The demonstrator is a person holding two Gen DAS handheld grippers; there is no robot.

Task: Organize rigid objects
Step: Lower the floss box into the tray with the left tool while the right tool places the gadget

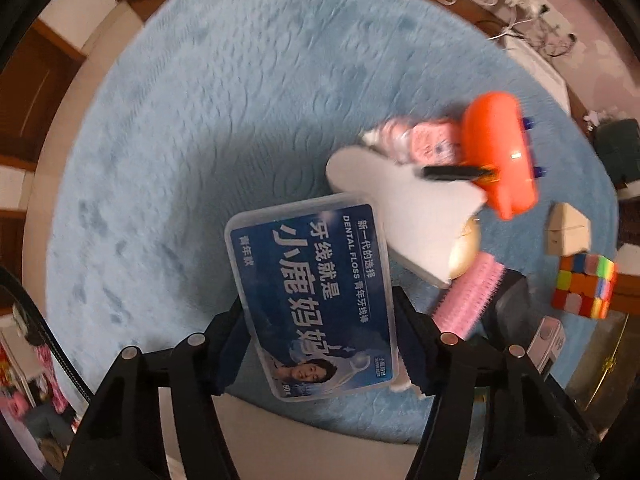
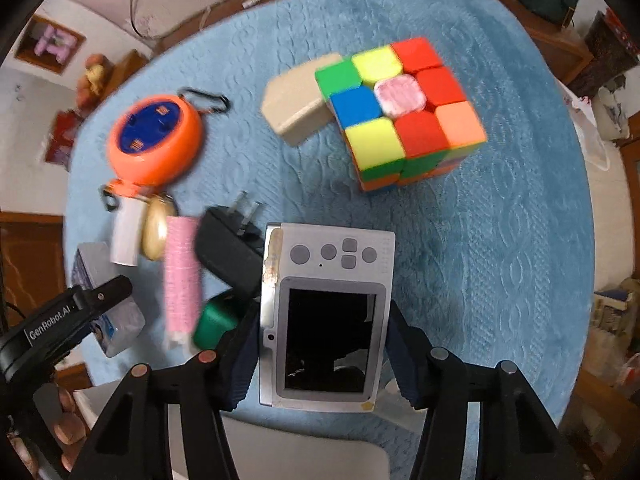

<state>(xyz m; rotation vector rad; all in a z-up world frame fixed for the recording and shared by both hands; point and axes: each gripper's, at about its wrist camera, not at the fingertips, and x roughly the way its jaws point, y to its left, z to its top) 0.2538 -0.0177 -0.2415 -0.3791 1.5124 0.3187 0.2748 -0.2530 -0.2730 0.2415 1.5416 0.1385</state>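
My left gripper (image 1: 320, 344) is shut on a clear dental floss box (image 1: 316, 292) with a blue label, held above the blue mat (image 1: 200, 128). My right gripper (image 2: 322, 344) is shut on a silver handheld device (image 2: 326, 312) with a dark screen, over the mat's near edge. A colourful puzzle cube (image 2: 400, 112) sits ahead of it, also in the left wrist view (image 1: 584, 286). The left gripper (image 2: 80, 312) and its floss box (image 2: 116, 320) show at the left of the right wrist view.
An orange round case (image 2: 154, 138), a beige block (image 2: 298, 100), a pink hair roller (image 2: 182, 276), a black plug adapter (image 2: 230, 250), a green object (image 2: 214, 322) and a white card (image 1: 416, 216) lie on the mat. Wooden furniture and cables ring the mat.
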